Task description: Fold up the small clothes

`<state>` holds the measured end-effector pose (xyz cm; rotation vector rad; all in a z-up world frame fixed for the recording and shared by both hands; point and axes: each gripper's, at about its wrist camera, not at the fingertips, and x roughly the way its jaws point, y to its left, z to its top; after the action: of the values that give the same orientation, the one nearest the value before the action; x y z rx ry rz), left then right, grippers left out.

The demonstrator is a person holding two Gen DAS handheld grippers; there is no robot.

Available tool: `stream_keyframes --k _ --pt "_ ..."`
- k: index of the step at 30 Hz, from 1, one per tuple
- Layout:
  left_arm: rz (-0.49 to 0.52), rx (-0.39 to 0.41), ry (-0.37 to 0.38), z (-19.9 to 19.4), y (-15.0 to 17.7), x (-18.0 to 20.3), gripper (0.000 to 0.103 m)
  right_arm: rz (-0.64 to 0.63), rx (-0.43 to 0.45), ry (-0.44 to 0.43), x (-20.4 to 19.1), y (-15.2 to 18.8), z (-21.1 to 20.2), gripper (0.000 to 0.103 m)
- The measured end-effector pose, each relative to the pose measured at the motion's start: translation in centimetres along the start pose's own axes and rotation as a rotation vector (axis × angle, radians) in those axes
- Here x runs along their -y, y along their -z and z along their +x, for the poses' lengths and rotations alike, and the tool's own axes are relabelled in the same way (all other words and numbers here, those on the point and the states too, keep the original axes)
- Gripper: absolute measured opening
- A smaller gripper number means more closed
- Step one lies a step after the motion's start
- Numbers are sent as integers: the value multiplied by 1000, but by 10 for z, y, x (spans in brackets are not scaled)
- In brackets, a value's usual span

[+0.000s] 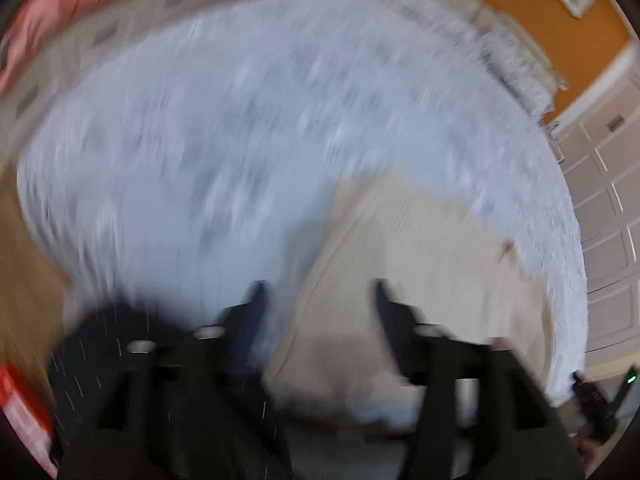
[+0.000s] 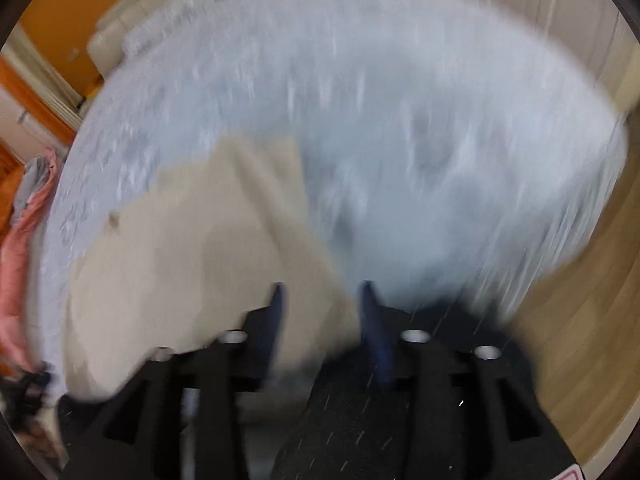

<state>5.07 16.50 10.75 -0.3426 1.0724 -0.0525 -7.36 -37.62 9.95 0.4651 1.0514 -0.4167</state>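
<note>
Both views are motion-blurred. A beige garment (image 1: 408, 256) lies flat on a pale blue-white patterned bedspread (image 1: 240, 140). My left gripper (image 1: 320, 292) is open, its fingers apart just above the garment's near left edge. In the right wrist view the same beige garment (image 2: 192, 248) lies to the left, and my right gripper (image 2: 322, 292) is open over its near right edge. A small brown tag (image 2: 114, 220) shows on the garment. Nothing is held in either gripper.
A pink cloth (image 1: 60, 12) lies at the far left of the bed, also seen in the right wrist view (image 2: 16, 248). Dark speckled trousers (image 2: 360, 420) are near the camera. Wooden floor (image 2: 580, 340) lies right of the bed. Orange walls and white cabinet doors (image 1: 604, 208) stand behind.
</note>
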Motion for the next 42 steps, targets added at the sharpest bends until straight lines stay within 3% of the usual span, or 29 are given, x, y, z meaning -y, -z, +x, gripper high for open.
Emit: stream_keyframes --k 2,3,6,8,10,11,12,13,14,15,17,20,22,24,25,28,29,31,32,34,36,38,40,42 --pt "27 17 20 15 -27 16 69 -41 62 -17 -12 -25 2 67" --pt "34 8 44 29 -38 24 76 -68 62 -41 -23 -39 13 68" --pt "25 -91 82 96 -64 43 78 -132 11 -100 -54 -69 60 69" --pt "17 -146 53 134 -68 47 77 -148 -39 -117 -73 -87 99 69" --pt "19 -198 -3 166 -69 51 53 -167 -64 -126 -83 -91 123 69" --pt "27 -203 -10 170 -68 51 47 -163 -82 -114 -87 -93 137 69" --pt "46 -190 1 172 -67 55 23 -136 -107 -129 -83 -95 146 59" --pt "60 -182 24 169 -66 58 8 -74 -161 -189 -82 -96 160 46" --pt "75 -161 42 162 -69 62 8 -43 -192 -208 -80 -99 164 12" --pt "97 -128 41 154 -72 65 7 -33 -198 -225 -82 -102 163 9" --pt "134 -76 21 139 -80 64 7 -62 -101 -307 -83 -112 133 8" --pt "103 -103 -24 154 -89 41 7 -35 -1 -251 -54 -124 113 7" --pt "69 -171 -63 186 -83 28 8 71 -61 -204 -19 -126 143 7" --pt "59 -158 -73 194 -76 26 9 78 -172 -159 -10 -118 178 7" --pt "69 -147 -95 191 -77 31 9 55 -180 -160 -15 -113 182 7" --pt "113 -128 -94 172 -78 48 12 45 -112 -157 -30 -117 149 12" --pt "133 -106 -93 160 -77 54 13 46 -63 -121 -33 -116 134 19" --pt "189 -43 -94 124 -66 76 13 17 43 -74 -47 -108 99 22" --pt "212 -26 -92 113 -60 88 14 -33 61 -121 -66 -99 82 22" --pt "276 -7 -42 91 -32 119 27 -168 14 -244 -114 -64 69 22" --pt "321 -48 -19 95 -4 145 38 -300 -95 -339 -166 -21 74 22" --pt "360 -121 -31 115 26 156 38 -402 -212 -423 -208 28 86 18" --pt "346 -187 -91 136 41 144 36 -499 -260 -374 -229 63 100 12" --pt "294 -183 -77 130 43 116 35 -478 -260 -322 -211 63 108 7"
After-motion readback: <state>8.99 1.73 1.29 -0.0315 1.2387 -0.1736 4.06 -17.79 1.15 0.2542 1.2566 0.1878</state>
